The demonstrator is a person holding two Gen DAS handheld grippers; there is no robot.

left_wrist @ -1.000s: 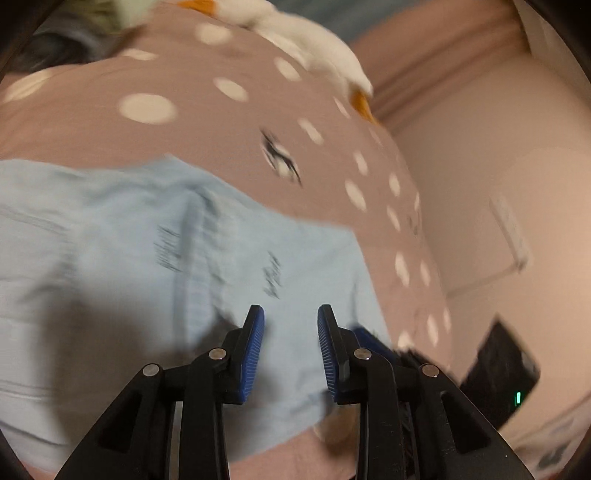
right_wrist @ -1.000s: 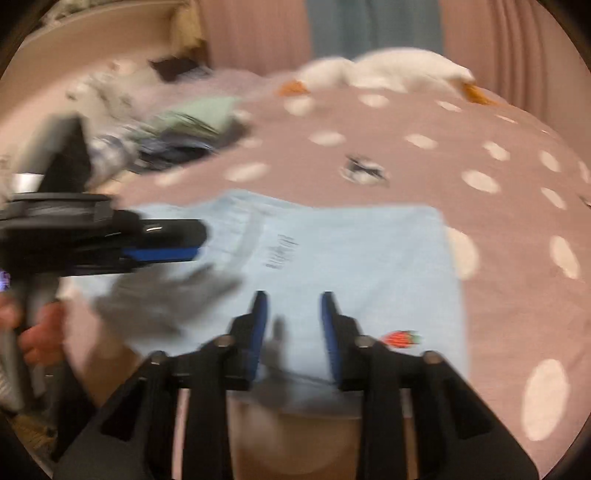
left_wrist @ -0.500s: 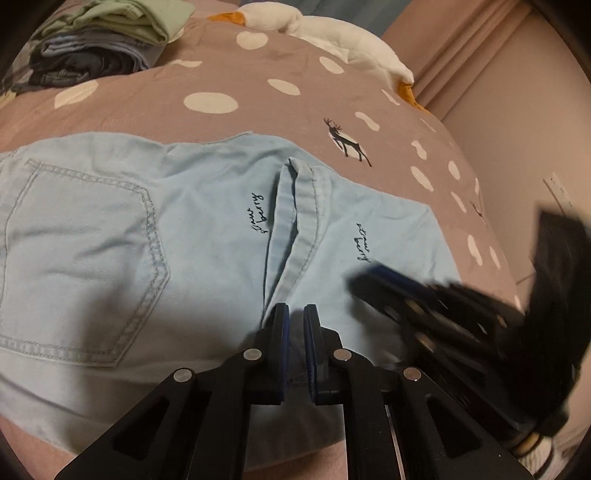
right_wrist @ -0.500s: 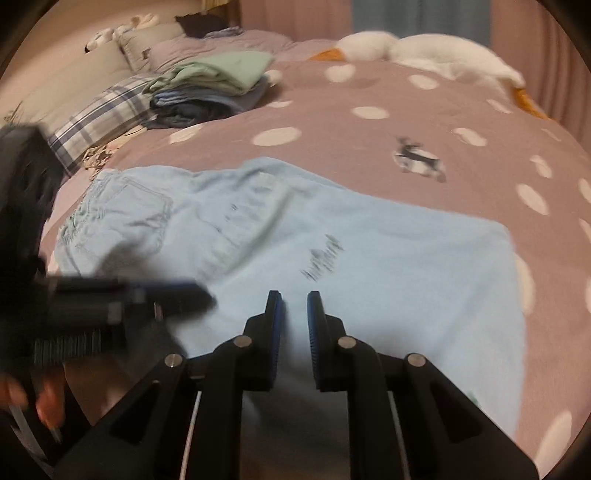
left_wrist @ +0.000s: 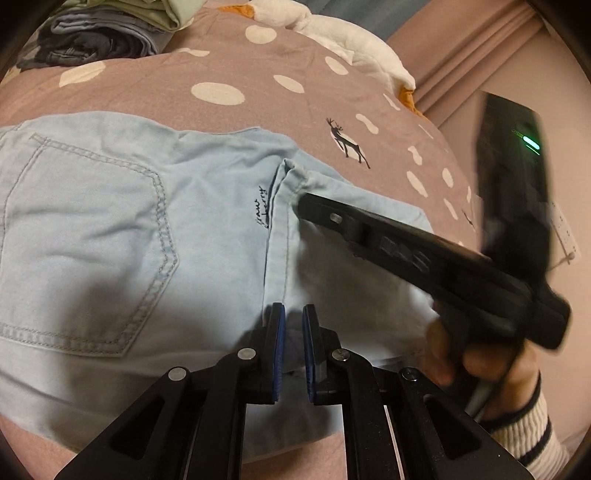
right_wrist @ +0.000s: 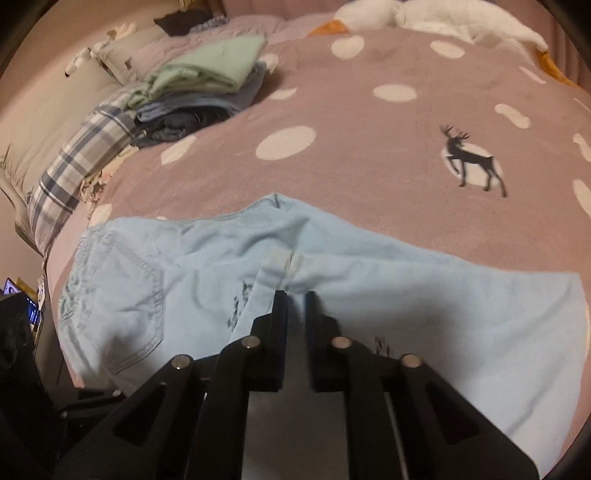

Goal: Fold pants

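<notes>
Pants: we see light-blue denim pants [left_wrist: 110, 229] lying folded on the dotted mauve bedspread [right_wrist: 369, 155].
Left gripper [left_wrist: 293, 321]: narrowly parted, over the hem; grip unclear to us.
Right gripper [right_wrist: 295, 306]: likewise.

One pair of light blue pants [left_wrist: 155, 236], one back pocket [left_wrist: 88, 254] showing, two black tongs [left_wrist: 293, 332] [right_wrist: 295, 321], one stack of folded clothes [right_wrist: 199, 88], one white goose plush [right_wrist: 436, 18], one plaid pillow [right_wrist: 77, 162], one deer print [right_wrist: 472, 158], one polka-dot bedspread [right_wrist: 369, 155].
</notes>
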